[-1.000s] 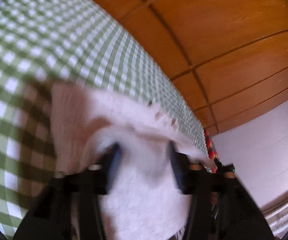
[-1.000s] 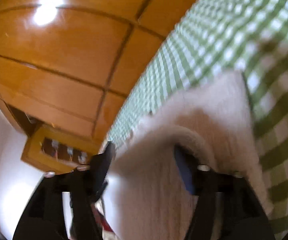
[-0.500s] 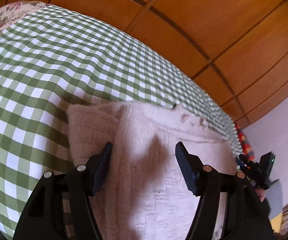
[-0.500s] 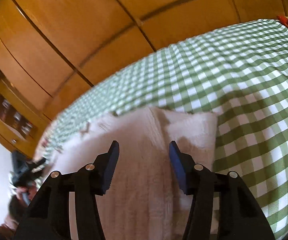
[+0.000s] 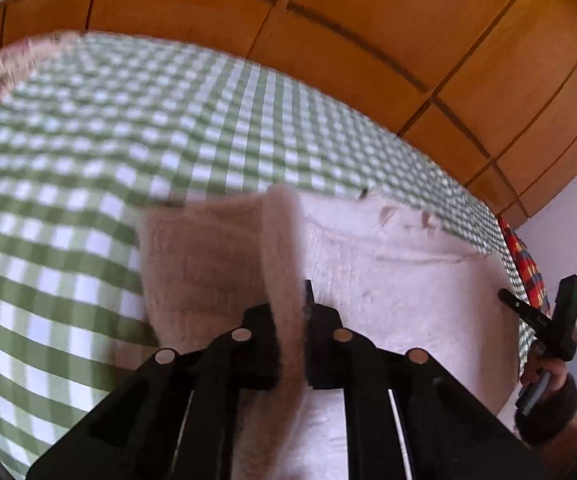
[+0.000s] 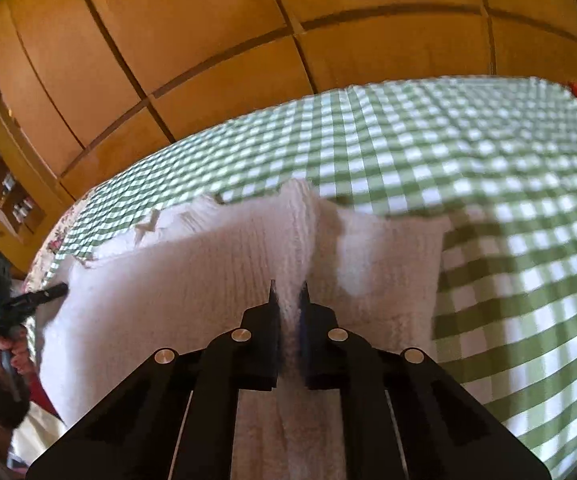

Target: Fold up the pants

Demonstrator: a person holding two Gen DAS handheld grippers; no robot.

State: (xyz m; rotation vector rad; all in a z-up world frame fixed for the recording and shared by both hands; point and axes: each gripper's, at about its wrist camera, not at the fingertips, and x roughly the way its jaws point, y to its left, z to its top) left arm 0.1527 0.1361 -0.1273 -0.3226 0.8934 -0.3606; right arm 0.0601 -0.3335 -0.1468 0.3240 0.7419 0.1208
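Note:
The pants (image 5: 388, 264) are pale pink knit fabric lying on a green-and-white checked bedspread (image 5: 168, 128). My left gripper (image 5: 290, 308) is shut on a raised ridge of the pants at their left side. My right gripper (image 6: 288, 300) is shut on a raised ridge of the same pants (image 6: 192, 280) at their right side. Each gripper shows in the other's view: the right one at the far right (image 5: 544, 320), the left one at the far left (image 6: 12, 300). The fabric under the fingers is hidden.
Orange wooden wardrobe panels (image 5: 368, 20) stand behind the bed. A floral pillow edge (image 5: 4, 68) lies at the far left. A red patterned cloth (image 5: 524, 264) lies at the bed's right end. A wooden shelf unit (image 6: 4, 184) stands at the left.
Both grippers were open over the pants half a second ago. Both have now closed and pinch up a ridge of fabric.

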